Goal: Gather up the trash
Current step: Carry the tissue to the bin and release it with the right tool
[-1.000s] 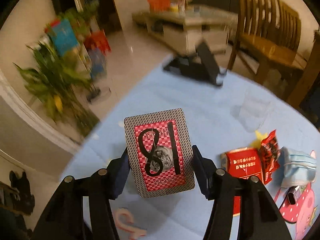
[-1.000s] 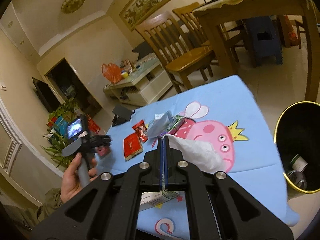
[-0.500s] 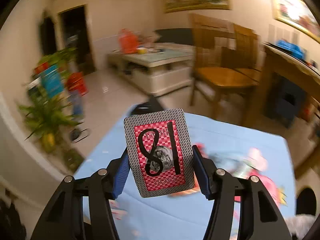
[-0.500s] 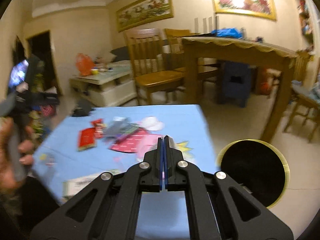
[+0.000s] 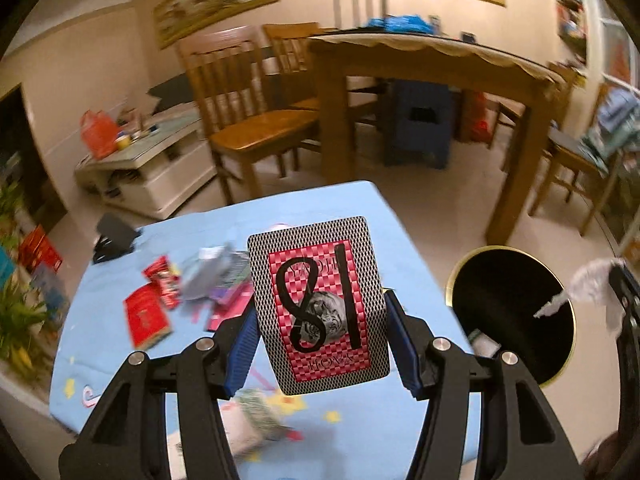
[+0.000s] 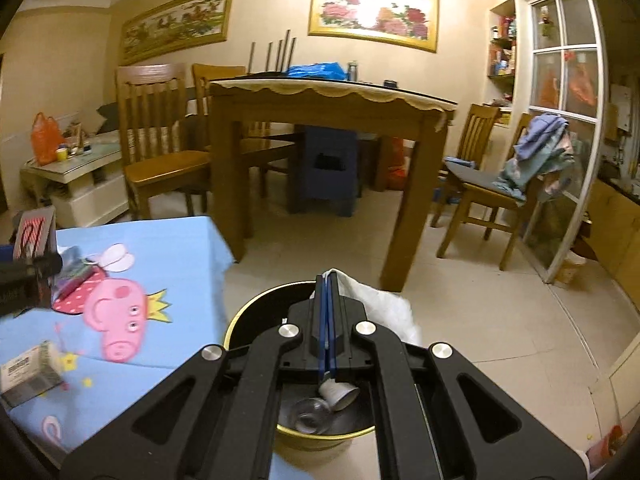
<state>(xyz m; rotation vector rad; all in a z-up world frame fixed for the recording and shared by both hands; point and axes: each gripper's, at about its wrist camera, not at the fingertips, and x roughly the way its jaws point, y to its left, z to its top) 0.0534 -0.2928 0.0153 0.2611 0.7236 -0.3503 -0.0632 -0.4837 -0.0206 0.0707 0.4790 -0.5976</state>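
currently the right hand-held gripper has its blue pads pressed together on a crumpled white tissue, which bulges out to the right of the fingers. it hangs directly over the black, gold-rimmed trash bin standing on the floor beside the worktop; a white cup and a clear container lie in the bin. left hand-held gripper is spread wide, nothing clamped; a marker card stands between its fingers. red packets and blurred wrappers lie on the blue worktop cloth.
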